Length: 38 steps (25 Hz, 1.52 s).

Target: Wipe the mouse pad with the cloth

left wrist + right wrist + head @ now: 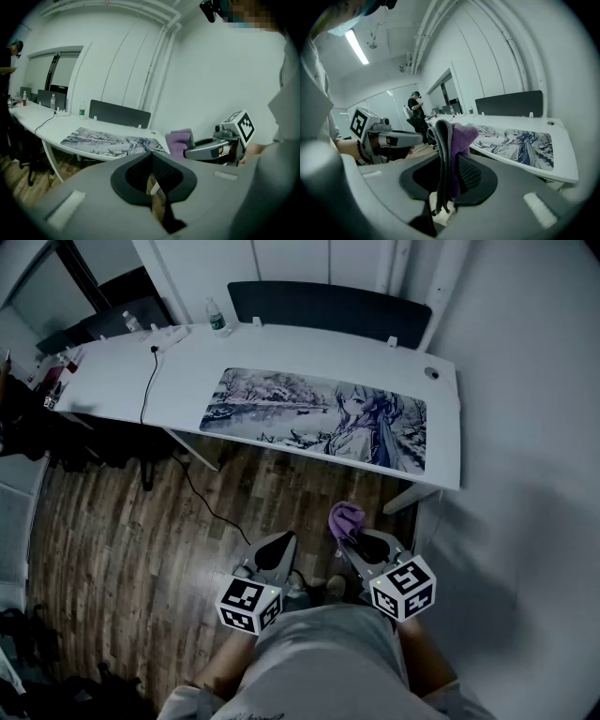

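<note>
Left tongs (275, 551), right tongs (364, 542): grey shells, black-white marker cubes (249, 604); light grey shirt (319, 667).

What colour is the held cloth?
Purple cloth, grey on one side; right gripper view shows best.

White desk (281, 352), water bottle (217, 319), black cable (147, 390), wooden floor (122, 531)

On the desk (187, 362), rightward — mouse pad (314, 418); left of it a cable (147, 390), behind a bottle (217, 319). Before the desk, left gripper (279, 542) beside right gripper (352, 536) — cloth (345, 517) in its jaws.
</note>
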### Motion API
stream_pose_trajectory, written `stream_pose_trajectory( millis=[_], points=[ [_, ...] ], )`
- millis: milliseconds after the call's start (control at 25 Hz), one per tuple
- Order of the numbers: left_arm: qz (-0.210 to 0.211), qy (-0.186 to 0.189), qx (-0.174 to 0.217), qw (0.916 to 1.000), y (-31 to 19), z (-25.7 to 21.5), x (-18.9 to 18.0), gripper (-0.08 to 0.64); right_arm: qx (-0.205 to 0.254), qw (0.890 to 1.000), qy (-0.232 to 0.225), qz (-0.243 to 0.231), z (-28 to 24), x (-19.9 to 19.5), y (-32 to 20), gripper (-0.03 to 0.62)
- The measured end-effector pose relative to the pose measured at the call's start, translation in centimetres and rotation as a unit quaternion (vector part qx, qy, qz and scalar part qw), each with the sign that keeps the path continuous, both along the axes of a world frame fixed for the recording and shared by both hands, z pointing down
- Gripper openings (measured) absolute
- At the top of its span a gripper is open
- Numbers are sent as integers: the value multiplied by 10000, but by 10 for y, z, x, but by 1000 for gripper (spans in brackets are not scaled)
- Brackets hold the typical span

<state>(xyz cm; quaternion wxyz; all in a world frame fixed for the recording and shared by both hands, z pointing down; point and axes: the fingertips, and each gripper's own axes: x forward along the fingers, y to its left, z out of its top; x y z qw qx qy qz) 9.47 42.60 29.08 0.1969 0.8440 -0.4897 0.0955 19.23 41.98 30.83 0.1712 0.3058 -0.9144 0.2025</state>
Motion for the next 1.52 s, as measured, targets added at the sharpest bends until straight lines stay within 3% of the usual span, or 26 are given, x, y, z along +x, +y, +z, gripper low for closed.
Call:
stream_pose_trajectory(
  millis=[360,600,1160,1520],
  points=[
    [50,14,6,10000,-3,0,-7,14,12,10000,17,-62,0,-11,-2,89],
    [74,39,17,10000,-4,2,-20,14,-142,9994,-303,39,-3,-24,-4,94],
    [159,205,114,9996,-9,1,-82,14,-63,9995,-119,295,-6,-77,-9,94],
    [330,260,110,9991,-32,8,-92,14,-18,9987,-51,512,0,-84,-32,94]
  ],
)
